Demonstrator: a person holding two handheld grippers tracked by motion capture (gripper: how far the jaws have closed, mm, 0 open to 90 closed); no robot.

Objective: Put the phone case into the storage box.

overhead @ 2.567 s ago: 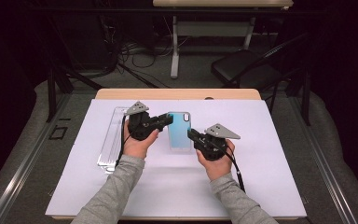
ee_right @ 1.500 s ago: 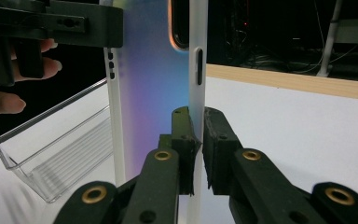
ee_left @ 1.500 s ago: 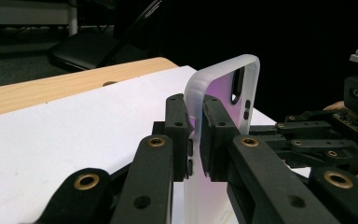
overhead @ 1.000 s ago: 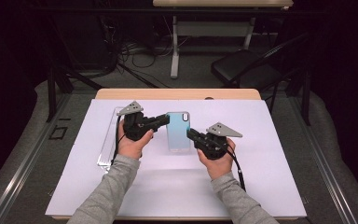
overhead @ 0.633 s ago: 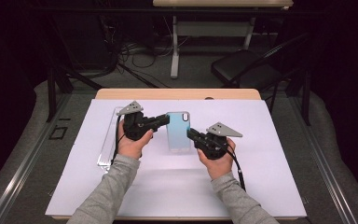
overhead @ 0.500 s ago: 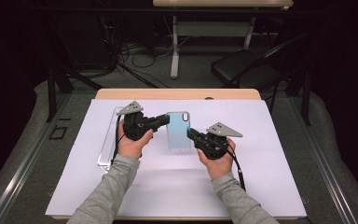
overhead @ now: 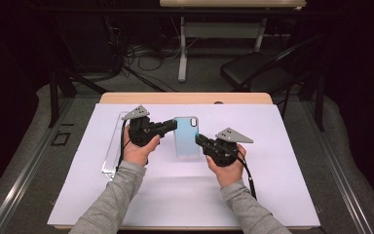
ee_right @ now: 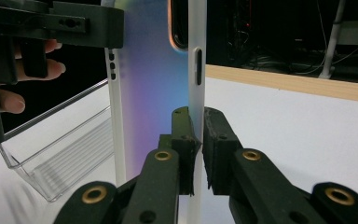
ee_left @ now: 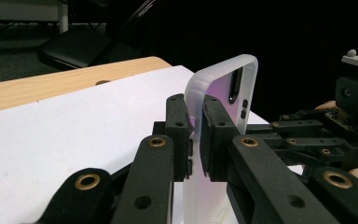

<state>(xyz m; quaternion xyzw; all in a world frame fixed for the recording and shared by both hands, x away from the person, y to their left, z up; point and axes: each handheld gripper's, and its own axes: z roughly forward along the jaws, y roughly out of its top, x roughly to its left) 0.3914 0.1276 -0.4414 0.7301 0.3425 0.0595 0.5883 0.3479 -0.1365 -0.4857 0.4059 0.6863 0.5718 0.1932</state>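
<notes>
A translucent phone case (overhead: 186, 138) with a blue-violet sheen is held between both grippers above the white sheet (overhead: 272, 161). My left gripper (overhead: 171, 125) is shut on the case's left long edge, near the camera cutout end. In the left gripper view its pads (ee_left: 179, 135) pinch the frosted rim of the case (ee_left: 223, 88). My right gripper (overhead: 199, 142) is shut on the opposite long edge, lower down. In the right gripper view its jaws clamp the white side wall of the case (ee_right: 154, 84) just below a side slot.
A clear plastic tray (overhead: 113, 151) lies on the sheet to the left of my left hand; the same tray (ee_right: 60, 149) sits behind the case in the right gripper view. The wooden table edge (overhead: 185, 98) runs along the back. A dark chair (overhead: 258, 73) stands beyond.
Since the oldest frame my left hand has shifted a little to the left with the case. Over the last second nothing has visibly moved.
</notes>
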